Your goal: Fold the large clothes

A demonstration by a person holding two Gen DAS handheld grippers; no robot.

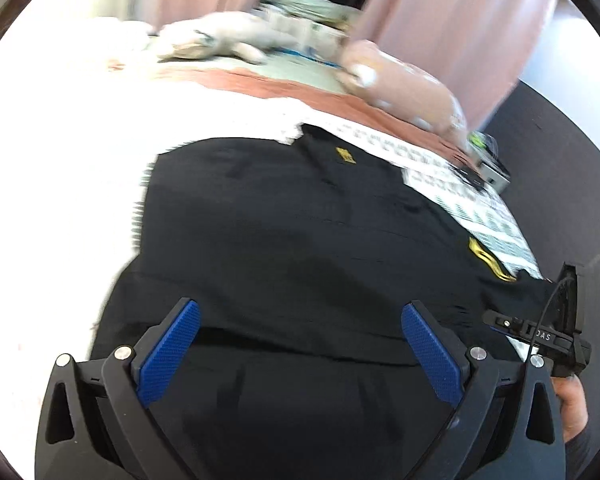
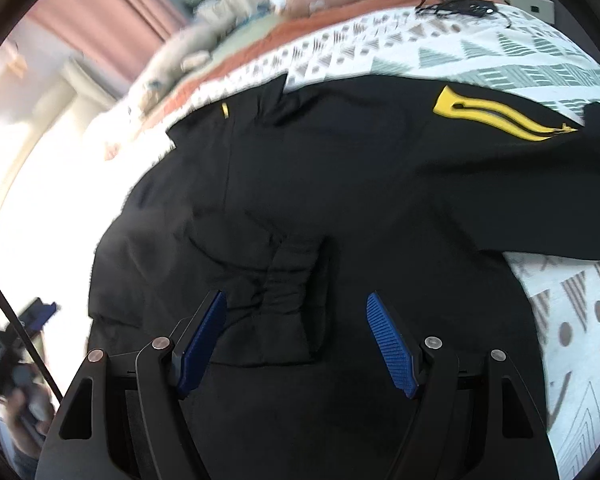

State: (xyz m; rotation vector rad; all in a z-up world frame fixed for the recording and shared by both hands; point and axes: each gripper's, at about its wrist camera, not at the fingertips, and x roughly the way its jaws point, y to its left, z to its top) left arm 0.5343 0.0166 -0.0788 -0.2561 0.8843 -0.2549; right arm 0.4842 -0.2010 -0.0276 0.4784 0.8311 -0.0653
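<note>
A large black garment (image 1: 292,220) with yellow markings lies spread on a bed. It also shows in the right wrist view (image 2: 360,184), where a yellow striped logo (image 2: 496,114) sits on its right part and a gathered cuff (image 2: 288,292) lies folded onto the body. My left gripper (image 1: 300,320) is open and empty, hovering over the garment's near part. My right gripper (image 2: 296,312) is open and empty, with the cuff lying between its blue pads (image 2: 388,340). The right gripper's body (image 1: 556,336) shows at the right edge of the left wrist view.
The bed has a white patterned cover (image 2: 480,52) and a rust-coloured sheet (image 1: 284,88). A pink pillow (image 1: 404,88) and a plush toy (image 1: 212,40) lie at the head. A black corded device (image 2: 460,7) lies on the cover. Pink curtains (image 1: 452,28) hang behind.
</note>
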